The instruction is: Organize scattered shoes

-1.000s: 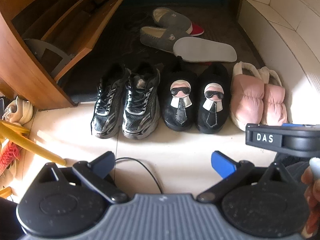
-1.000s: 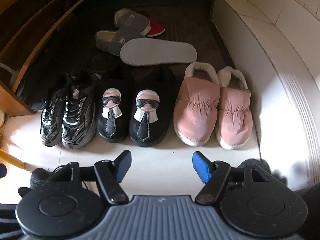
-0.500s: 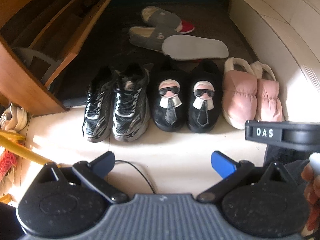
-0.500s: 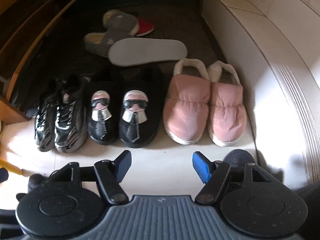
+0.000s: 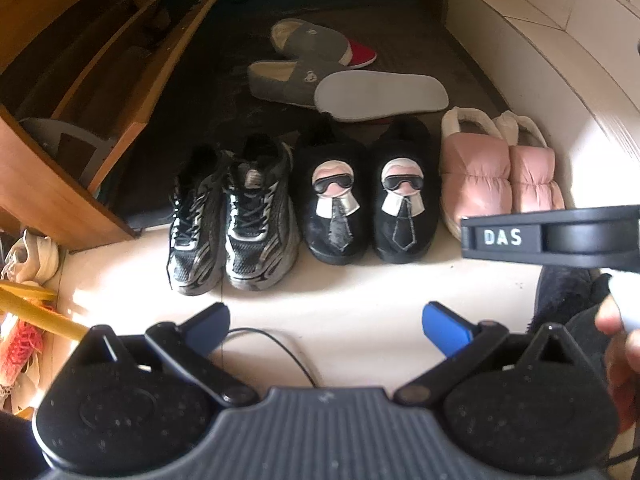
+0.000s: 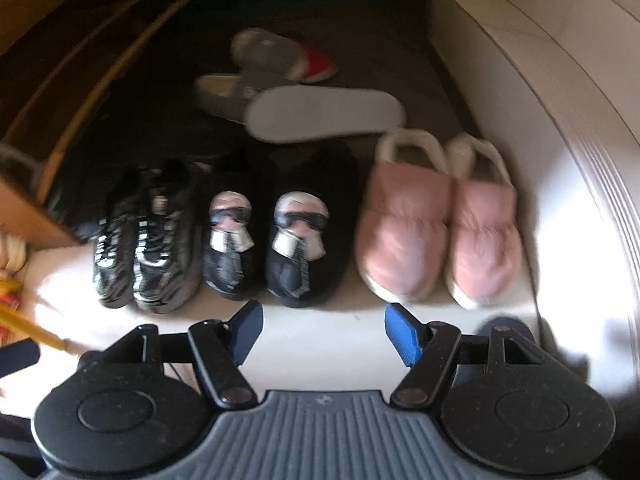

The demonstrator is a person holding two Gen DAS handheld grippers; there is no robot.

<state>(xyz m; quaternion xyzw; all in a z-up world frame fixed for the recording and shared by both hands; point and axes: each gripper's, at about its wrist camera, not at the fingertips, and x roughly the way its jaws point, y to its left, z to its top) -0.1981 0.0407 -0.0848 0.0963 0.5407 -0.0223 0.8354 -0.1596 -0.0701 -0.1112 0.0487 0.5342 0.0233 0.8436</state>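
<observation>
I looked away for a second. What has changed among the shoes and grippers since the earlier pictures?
Only the views shifted a little; the right wrist view is now blurred from motion. Nothing was picked up or let go: the left gripper and right gripper stay open and empty. The sneakers, black slippers and pink slippers remain in their row.

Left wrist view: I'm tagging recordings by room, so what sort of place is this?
Probably a home entryway: a wooden shoe rack, a dark floor mat, and paired sneakers and slippers lined up on a tiled floor.
</observation>
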